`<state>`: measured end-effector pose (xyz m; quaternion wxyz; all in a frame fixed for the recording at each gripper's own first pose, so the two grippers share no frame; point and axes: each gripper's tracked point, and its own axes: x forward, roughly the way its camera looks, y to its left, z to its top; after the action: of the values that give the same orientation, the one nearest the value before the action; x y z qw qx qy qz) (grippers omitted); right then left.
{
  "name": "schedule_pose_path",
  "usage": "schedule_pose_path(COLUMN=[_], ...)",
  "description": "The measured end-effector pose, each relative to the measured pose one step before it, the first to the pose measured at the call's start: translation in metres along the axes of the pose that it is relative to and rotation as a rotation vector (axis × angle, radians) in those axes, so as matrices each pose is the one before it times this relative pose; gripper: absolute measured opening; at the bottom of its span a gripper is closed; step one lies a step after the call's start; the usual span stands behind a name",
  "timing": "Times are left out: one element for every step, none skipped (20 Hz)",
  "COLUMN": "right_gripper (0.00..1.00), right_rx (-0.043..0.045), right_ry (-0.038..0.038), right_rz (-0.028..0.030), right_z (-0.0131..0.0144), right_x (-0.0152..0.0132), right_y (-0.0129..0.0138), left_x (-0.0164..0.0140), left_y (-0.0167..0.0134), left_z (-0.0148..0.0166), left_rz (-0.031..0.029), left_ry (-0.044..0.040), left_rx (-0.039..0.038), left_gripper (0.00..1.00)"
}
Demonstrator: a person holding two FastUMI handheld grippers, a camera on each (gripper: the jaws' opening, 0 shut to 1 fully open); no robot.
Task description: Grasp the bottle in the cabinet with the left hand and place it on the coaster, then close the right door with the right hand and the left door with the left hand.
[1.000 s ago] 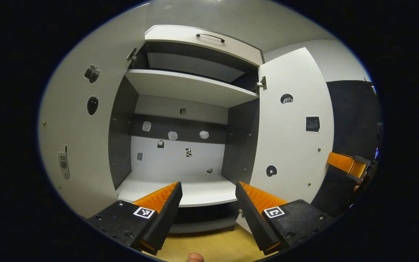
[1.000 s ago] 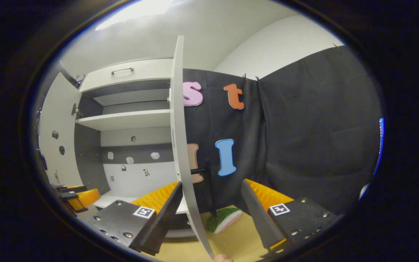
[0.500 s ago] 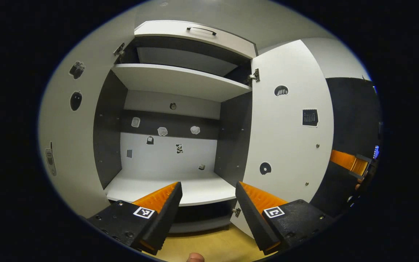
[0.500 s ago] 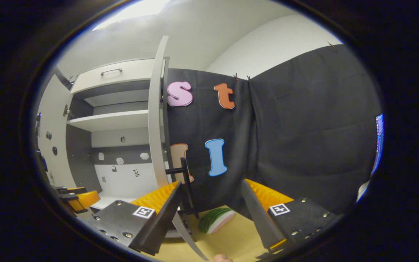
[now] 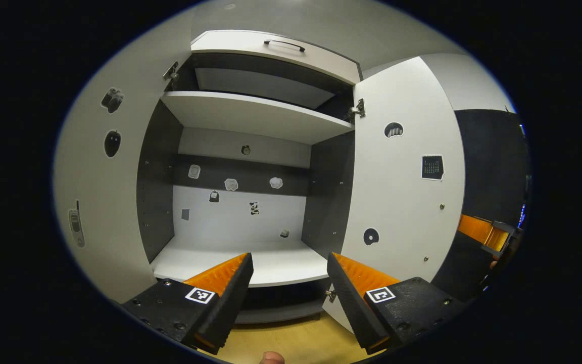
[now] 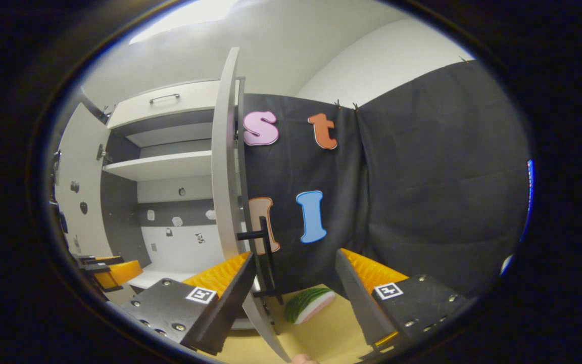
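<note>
While both cabinet doors stand open, my left gripper (image 5: 289, 283) faces straight into the cabinet (image 5: 250, 202), fingers apart with nothing between them. Surface below is a light wood tabletop (image 5: 291, 341). Cabinet interior: white bottom shelf (image 5: 271, 263) bare where I can see it, a white upper shelf (image 5: 255, 114) above, dark side walls, small stickers on the back panel. Above the opening sits a closed white flap with a dark handle (image 5: 284, 44). Left door (image 5: 104, 187) swung wide on my left, stickers on its inner face. Right door (image 5: 402, 187) open on my right, also stickered, hinge at its top corner. Booth wall is black cloth (image 5: 493, 162) to the right of the cabinet; the room wall and ceiling above are pale.

My right gripper (image 6: 293, 275) is also open, holding nothing. From the right gripper view, the right door (image 6: 226, 167) is seen nearly edge-on, its lower edge passing just by my inner finger (image 6: 220, 283); I cannot tell whether they touch. The door's dark handle (image 6: 263, 253) sticks out on the outer face, just above the gap between my fingers. A green-striped watermelon slice toy (image 6: 310, 305) lies on the tabletop beyond the door. Left gripper shows at the far left edge (image 6: 104, 273) of that view; right gripper at the far right (image 5: 488, 232) of the left gripper view, behind the right door.
</note>
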<state>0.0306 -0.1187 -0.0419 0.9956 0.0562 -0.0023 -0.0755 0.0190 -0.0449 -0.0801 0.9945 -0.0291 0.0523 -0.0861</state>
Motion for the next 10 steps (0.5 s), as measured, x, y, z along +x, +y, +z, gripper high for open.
schedule_pose_path(right_gripper=[0.98,0.98,0.98,0.98,0.98,1.00,0.98,0.98,0.98,0.98], right_rx=[0.00004,0.00393,0.00341,0.00445,0.00426,0.00284,0.00309,0.00165,0.00050,0.00134], right_ry=[0.00322,0.00412,0.00334,0.00507,0.00265,0.00232,0.00248,0.00445,0.00402,0.00439], right_rz=[0.01129,0.01561,0.01918,0.01957,0.02102,0.02371,0.02379,0.02312,0.02118,0.02114], right_z=[-0.00033,-0.00059,-0.00020,-0.00196,-0.00112,-0.00103,-0.00126,-0.00263,-0.00164,-0.00227], right_x=[-0.00103,-0.00044,-0.00100,-0.00028,-0.00026,-0.00050,0.00020,0.00270,0.00098,0.00100], right_y=[0.00360,0.00542,0.00646,0.00737,0.00849,0.00897,0.00940,0.00988,0.00875,0.01052], left_x=[-0.00320,-0.00369,-0.00370,-0.00398,-0.00323,-0.00283,-0.00003,-0.00228,-0.00349,-0.00300], left_y=[0.00076,0.00163,0.00187,0.00284,0.00290,0.00346,0.00501,0.00464,0.00633,0.00532], left_z=[-0.00101,-0.00010,-0.00022,0.00108,0.00062,0.00055,-0.00076,0.00133,0.00141,0.00147], left_rz=[0.00237,0.00527,0.00771,0.00991,0.00948,0.00886,0.00993,0.01092,0.01278,0.01391], left_ry=[0.00471,0.00407,0.00118,-0.00076,-0.00109,-0.00058,-0.00052,-0.00183,-0.00349,-0.00284], left_rx=[-0.00101,0.00145,0.00372,0.00452,0.00366,0.00289,0.00345,0.00396,0.00497,0.00393], left_gripper=[0.93,0.93,0.93,0.93,0.93,0.93,0.93,0.93,0.93,0.93])
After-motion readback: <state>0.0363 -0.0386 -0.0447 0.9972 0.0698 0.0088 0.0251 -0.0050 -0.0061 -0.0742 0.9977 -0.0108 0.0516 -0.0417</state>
